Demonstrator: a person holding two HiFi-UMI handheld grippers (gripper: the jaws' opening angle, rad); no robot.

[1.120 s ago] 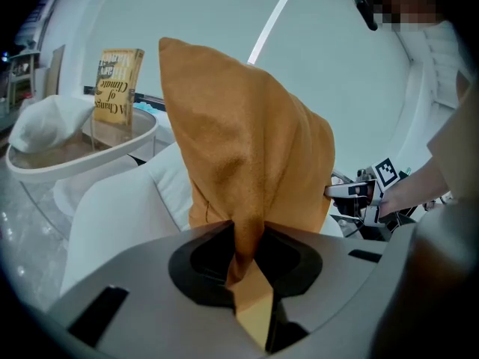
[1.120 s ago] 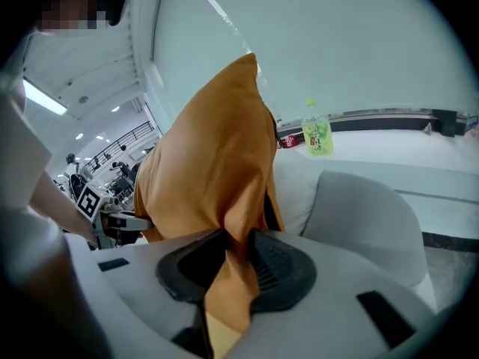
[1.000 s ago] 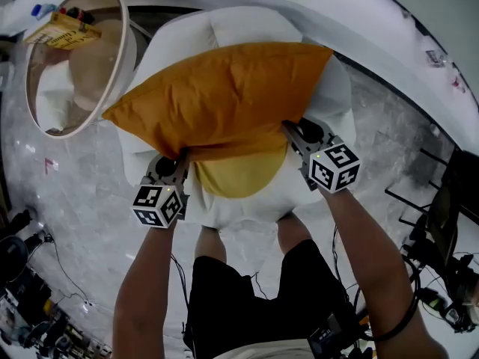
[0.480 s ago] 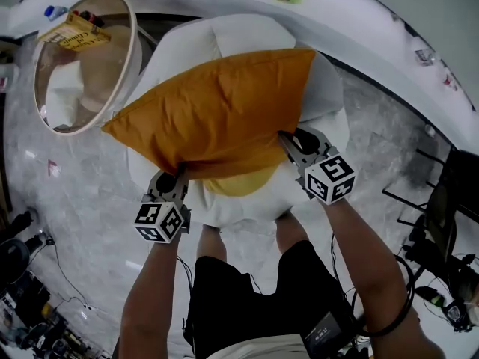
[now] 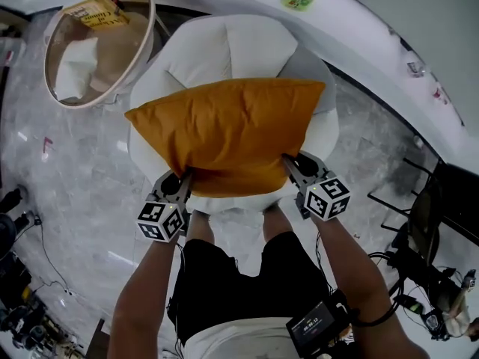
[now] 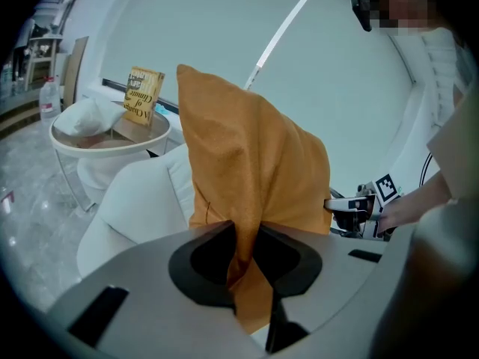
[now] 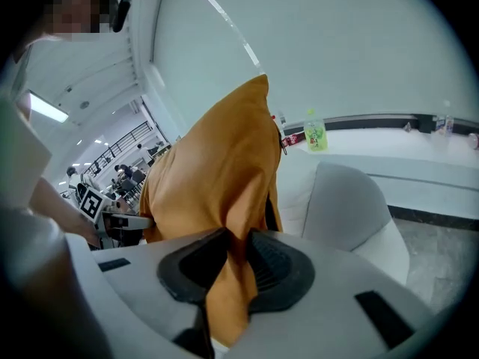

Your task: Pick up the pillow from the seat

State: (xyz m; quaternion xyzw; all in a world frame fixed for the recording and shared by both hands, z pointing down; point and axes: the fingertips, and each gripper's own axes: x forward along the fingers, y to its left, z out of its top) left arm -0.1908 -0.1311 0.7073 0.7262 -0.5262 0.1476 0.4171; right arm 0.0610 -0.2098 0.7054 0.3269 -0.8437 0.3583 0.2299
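Directly below the head camera, a white armchair seat (image 5: 224, 51) is standing on the marble floor (image 5: 82, 193). Over it, the orange pillow (image 5: 224, 129) is being held up by its near edge. The left gripper (image 5: 185, 179) is pinching the pillow's left corner, jaws nearly together on the fabric. The right gripper (image 5: 289, 163) is clamping the right corner likewise. Beside the seat, a round side table (image 5: 133, 66) is carrying a yellow book (image 5: 97, 13).

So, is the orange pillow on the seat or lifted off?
Lifted: left gripper and right gripper pinch the pillow at its edge; it stands upright, clear of the white chair.
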